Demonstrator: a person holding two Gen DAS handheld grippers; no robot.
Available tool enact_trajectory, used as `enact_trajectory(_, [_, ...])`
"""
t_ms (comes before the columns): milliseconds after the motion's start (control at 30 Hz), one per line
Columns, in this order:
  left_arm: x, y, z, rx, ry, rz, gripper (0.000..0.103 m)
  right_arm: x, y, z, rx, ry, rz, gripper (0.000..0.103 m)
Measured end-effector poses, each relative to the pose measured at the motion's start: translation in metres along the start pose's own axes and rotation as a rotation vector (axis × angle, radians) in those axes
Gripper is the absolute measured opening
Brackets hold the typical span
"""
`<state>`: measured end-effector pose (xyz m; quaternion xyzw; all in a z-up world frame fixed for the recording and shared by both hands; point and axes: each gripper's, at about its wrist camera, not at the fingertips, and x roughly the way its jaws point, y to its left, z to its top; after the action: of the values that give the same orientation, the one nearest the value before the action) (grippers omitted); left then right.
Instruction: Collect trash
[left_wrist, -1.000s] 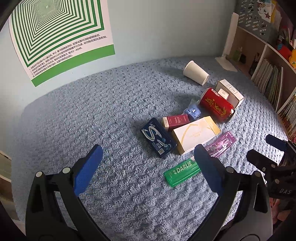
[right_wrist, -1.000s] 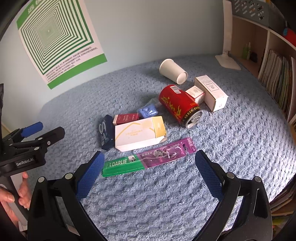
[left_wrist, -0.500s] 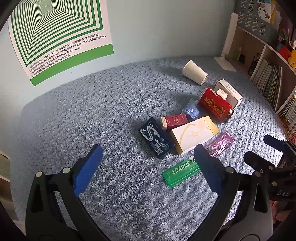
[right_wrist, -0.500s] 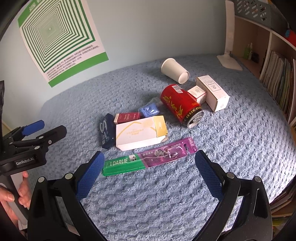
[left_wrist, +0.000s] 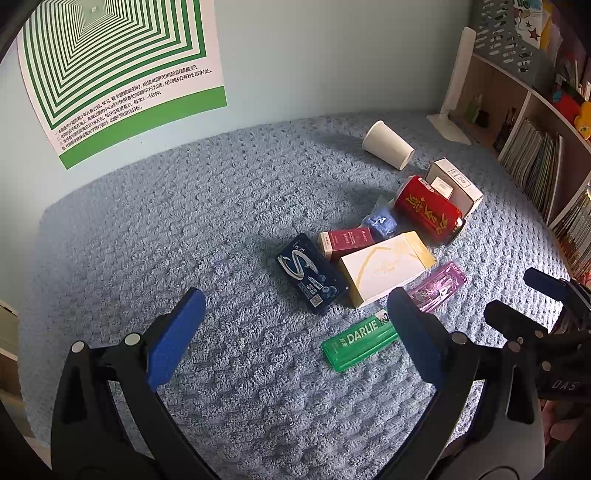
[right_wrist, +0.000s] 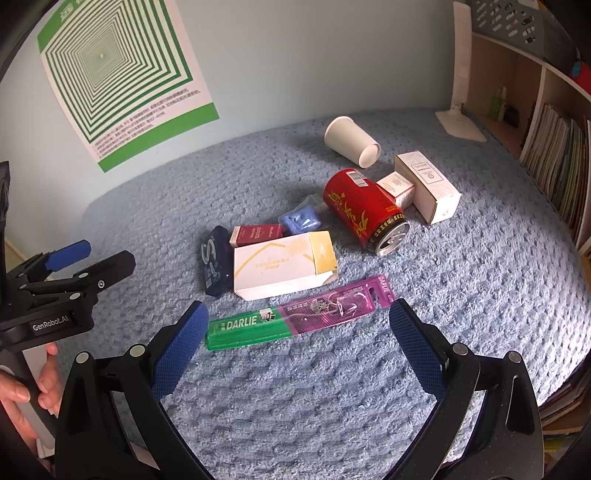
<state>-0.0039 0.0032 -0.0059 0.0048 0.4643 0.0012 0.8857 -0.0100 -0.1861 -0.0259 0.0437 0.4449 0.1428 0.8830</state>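
Trash lies in a cluster on the blue-grey mat (left_wrist: 155, 229): a white paper cup (right_wrist: 351, 142) on its side, a red can (right_wrist: 364, 210), a white-and-yellow carton (right_wrist: 280, 266), a dark blue gum pack (left_wrist: 310, 273), a maroon box (left_wrist: 345, 240), a blue wrapper (right_wrist: 299, 221), white boxes (right_wrist: 428, 188) and a green-and-purple Darlie toothbrush pack (right_wrist: 295, 317). My left gripper (left_wrist: 294, 297) hovers open just short of the gum pack and carton. My right gripper (right_wrist: 299, 307) is open, with the toothbrush pack lying between its blue pads; nothing is held.
A wall with a green-striped poster (left_wrist: 110, 62) stands behind the mat. A bookshelf (right_wrist: 554, 155) full of books lines the right side, with a white lamp base (right_wrist: 460, 125) near it. A hand (right_wrist: 22, 391) holds the left gripper's handle at the mat's left edge.
The trash has drifted slightly left in the left wrist view. Both grippers stay open and nothing has been picked up.
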Motion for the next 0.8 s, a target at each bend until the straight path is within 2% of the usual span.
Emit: enact_trajectory(800, [0.0078,-0.0013,-0.0008,0.013,0.021,-0.002,0.096,0.0045,-0.0003,0.0013,-0.017,0.013,0.01,0.097])
